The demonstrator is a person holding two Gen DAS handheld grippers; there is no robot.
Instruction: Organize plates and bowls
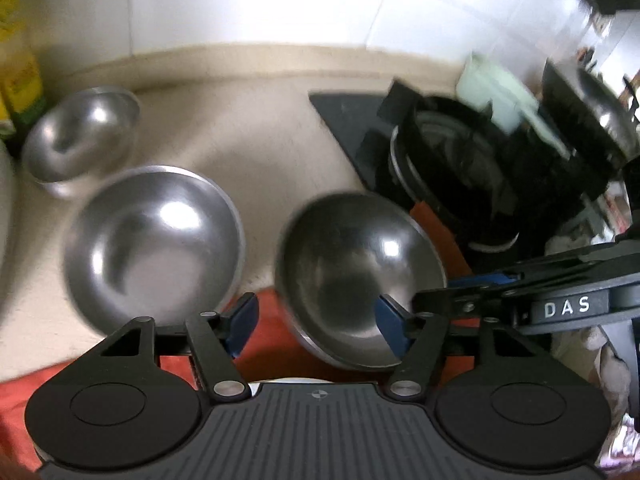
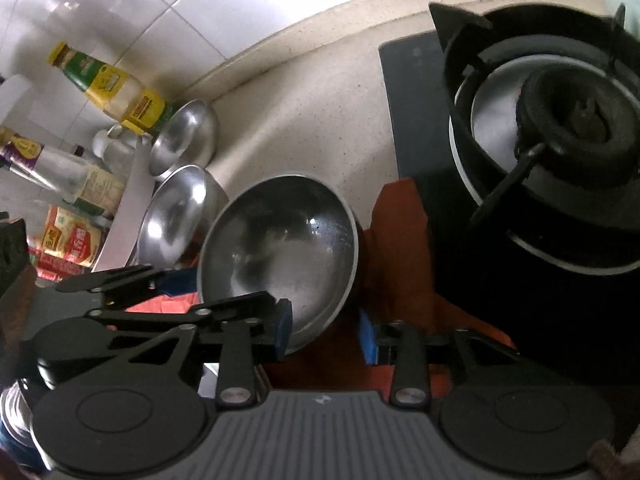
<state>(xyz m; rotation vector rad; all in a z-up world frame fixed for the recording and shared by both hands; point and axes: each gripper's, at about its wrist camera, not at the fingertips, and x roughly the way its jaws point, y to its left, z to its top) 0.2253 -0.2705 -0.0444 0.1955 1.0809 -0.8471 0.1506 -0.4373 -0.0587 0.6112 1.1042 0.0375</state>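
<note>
Round stainless-steel bowl (image 2: 280,248) sits tilted on a crumpled orange cloth (image 2: 400,248) near the desk's front edge, just beside the black gas stove (image 2: 560,140). It looks light, rigid and slick, so the thin rim is the sensible place to pinch. The right gripper (image 2: 324,332) has its jaws spread, one blue pad inside the near rim and one outside, not yet clamped. The left gripper (image 1: 316,328) hovers alongside, jaws released. Two more shiny steel bowls (image 1: 152,236) stand toward the desk's left, before tall yellow-labelled bottles (image 2: 112,88) at the back corner.
</note>
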